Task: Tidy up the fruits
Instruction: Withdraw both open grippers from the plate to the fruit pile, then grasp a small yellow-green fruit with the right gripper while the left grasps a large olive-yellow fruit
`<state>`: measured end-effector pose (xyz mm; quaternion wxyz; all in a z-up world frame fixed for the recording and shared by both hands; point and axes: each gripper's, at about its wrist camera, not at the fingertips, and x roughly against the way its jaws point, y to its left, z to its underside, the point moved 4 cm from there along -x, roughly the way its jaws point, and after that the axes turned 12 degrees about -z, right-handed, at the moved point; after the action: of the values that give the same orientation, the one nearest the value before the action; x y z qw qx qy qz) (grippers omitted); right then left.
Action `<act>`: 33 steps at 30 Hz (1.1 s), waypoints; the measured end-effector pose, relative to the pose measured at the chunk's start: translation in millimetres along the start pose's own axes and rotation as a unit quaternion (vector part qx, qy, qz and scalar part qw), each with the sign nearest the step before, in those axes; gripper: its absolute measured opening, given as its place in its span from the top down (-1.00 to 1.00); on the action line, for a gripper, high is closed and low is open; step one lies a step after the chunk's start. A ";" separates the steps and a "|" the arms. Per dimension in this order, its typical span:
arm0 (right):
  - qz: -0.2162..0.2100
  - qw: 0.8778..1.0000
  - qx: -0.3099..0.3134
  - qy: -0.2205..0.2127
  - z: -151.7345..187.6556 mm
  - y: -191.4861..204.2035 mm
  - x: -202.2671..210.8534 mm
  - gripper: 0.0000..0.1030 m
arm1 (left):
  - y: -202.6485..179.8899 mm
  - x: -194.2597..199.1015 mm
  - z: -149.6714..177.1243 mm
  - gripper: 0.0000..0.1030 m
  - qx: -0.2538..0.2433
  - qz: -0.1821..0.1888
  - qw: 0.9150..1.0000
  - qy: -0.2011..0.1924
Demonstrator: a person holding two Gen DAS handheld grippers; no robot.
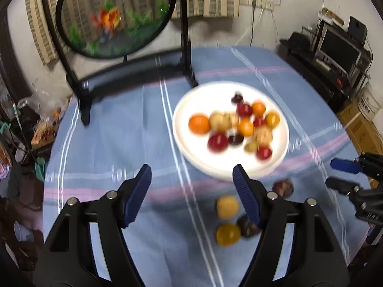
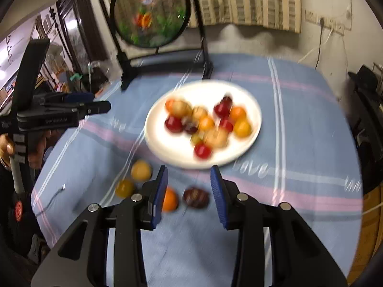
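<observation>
A white plate (image 1: 203, 95) (image 2: 182, 157) holding several red, orange, yellow and dark fruits sits mid-table on the blue striped cloth. Loose on the cloth in front of it lie a pale yellow fruit (image 1: 227, 206) (image 2: 141, 170), an amber fruit (image 1: 228, 234) (image 2: 124, 187), an orange (image 2: 170, 199) and a dark purple fruit (image 1: 282, 187) (image 2: 195, 197). Another dark fruit (image 1: 245, 227) is half hidden behind a finger. My left gripper (image 1: 191, 169) (image 2: 100, 102) hangs open over bare cloth. My right gripper (image 2: 189, 169) (image 1: 340, 174) hovers above the dark purple fruit, jaws apart and not touching it.
A round fish picture on a black stand (image 1: 115, 16) (image 2: 149, 14) rises at the table's far edge behind the plate. Left of the table is clutter (image 1: 45, 124); to the right stands a dark shelf with a screen (image 1: 335, 45). A person's hand (image 2: 7, 148) holds the left gripper's handle.
</observation>
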<state>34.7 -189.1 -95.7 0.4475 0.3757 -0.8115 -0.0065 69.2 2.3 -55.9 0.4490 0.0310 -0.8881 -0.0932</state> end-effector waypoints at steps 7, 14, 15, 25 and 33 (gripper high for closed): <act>-0.026 0.996 0.015 0.078 58.0 34.3 -59.2 0.26 | 4.7 -4.8 68.3 -0.40 0.019 0.029 0.998 0.054; -0.014 0.994 0.026 0.102 63.0 39.2 -85.0 0.26 | 2.0 -8.1 104.7 -0.40 0.010 0.037 0.996 0.082; -0.011 0.994 0.027 0.103 63.3 38.4 -88.0 0.26 | -1.0 -9.2 109.1 -0.40 0.002 0.036 0.996 0.084; -0.020 0.995 0.032 0.096 59.3 38.3 -96.8 0.47 | -29.5 -24.8 119.6 -0.40 -0.038 0.053 0.993 0.098; -0.033 0.997 -0.015 0.071 54.6 24.3 -66.3 0.47 | -48.3 -46.6 112.7 -0.39 -0.071 0.059 0.992 0.087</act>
<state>1.1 -148.6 -167.8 0.5095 0.3947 -0.7645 -0.0069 5.0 -23.1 -167.5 0.5301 -0.0450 -0.8373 -0.1261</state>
